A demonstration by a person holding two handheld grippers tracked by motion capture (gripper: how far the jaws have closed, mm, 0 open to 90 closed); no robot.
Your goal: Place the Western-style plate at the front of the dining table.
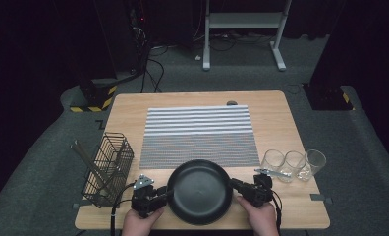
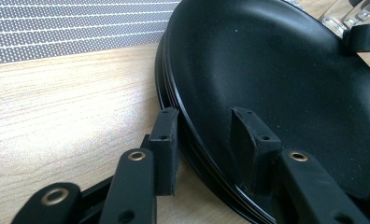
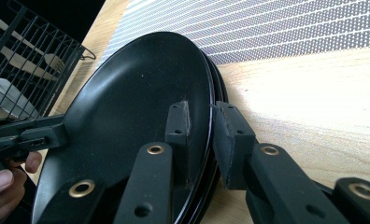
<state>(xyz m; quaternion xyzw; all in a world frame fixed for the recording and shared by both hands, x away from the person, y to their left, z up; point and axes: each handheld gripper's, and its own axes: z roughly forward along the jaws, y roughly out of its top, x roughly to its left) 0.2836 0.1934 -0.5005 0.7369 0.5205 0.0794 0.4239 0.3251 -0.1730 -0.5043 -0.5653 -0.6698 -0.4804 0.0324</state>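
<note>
Both hand-held grippers (image 1: 164, 197) (image 1: 234, 186) clamp opposite rims of the round black plate stack (image 1: 199, 191), lying flat, hollow up.

A wooden table (image 1: 276, 113) carries a striped grey and white placemat (image 1: 200, 135) across its middle and far part. On the left near side stands a black wire basket (image 1: 109, 167) with pale utensils (image 1: 87, 160) leaning out of it toward the left. On the right, three clear glasses (image 1: 293, 163) sit in a row, just beside one another. A small dark round thing (image 1: 231, 103) lies at the table's far edge. Beyond the table, a white metal frame (image 1: 244, 29) stands on grey carpet, with cables (image 1: 151, 59) trailing to the left.
</note>
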